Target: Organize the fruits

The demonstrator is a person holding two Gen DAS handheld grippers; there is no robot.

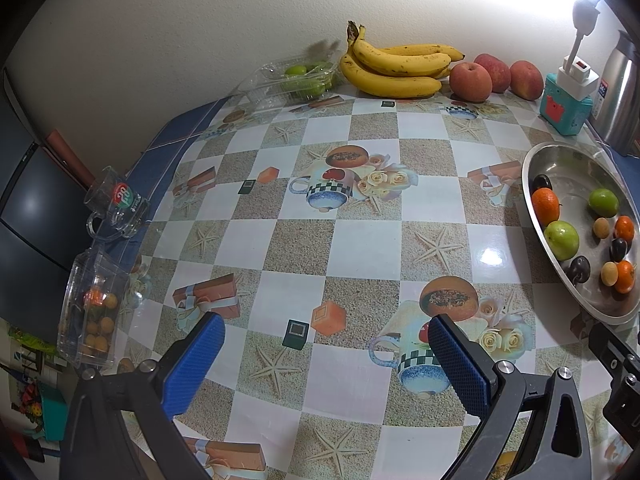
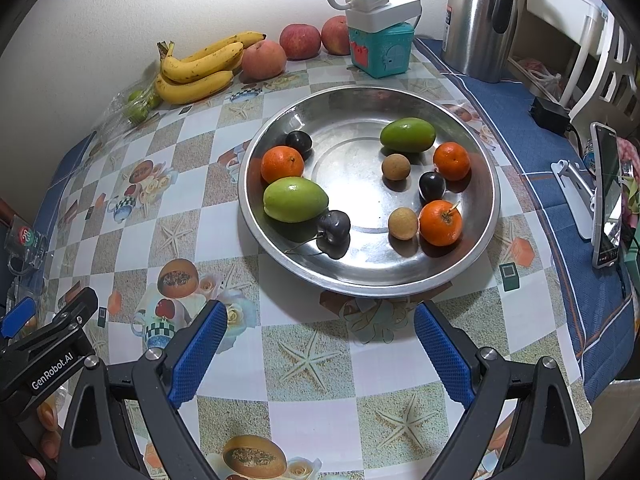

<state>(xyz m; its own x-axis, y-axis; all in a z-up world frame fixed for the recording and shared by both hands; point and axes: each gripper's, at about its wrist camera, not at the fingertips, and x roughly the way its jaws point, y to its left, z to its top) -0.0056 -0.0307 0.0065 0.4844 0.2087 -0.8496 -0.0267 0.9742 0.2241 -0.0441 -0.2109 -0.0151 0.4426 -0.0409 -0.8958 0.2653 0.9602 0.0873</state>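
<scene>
A round steel tray (image 2: pixel 472 256) (image 1: pixel 532 168) holds three oranges (image 2: pixel 282 164), two green fruits (image 2: pixel 295 199), dark plums (image 2: pixel 333 225) and two small tan longans (image 2: pixel 396 167). Bananas (image 1: pixel 394 66) (image 2: pixel 196 70) and three apples (image 1: pixel 470 81) (image 2: pixel 300 41) lie by the back wall. My right gripper (image 2: pixel 320 328) is open and empty, just in front of the tray. My left gripper (image 1: pixel 326 344) is open and empty over the table, left of the tray. It also shows at the lower left of the right wrist view (image 2: pixel 18 316).
A clear box of green fruit (image 1: pixel 298 78) sits at the back. A clear box of small oranges (image 1: pixel 94 312) and a glass mug (image 1: pixel 116 204) stand at the left edge. A teal box with a power strip (image 2: pixel 382 30), a steel flask (image 2: pixel 478 20) and a phone on a stand (image 2: pixel 606 196) are at the right.
</scene>
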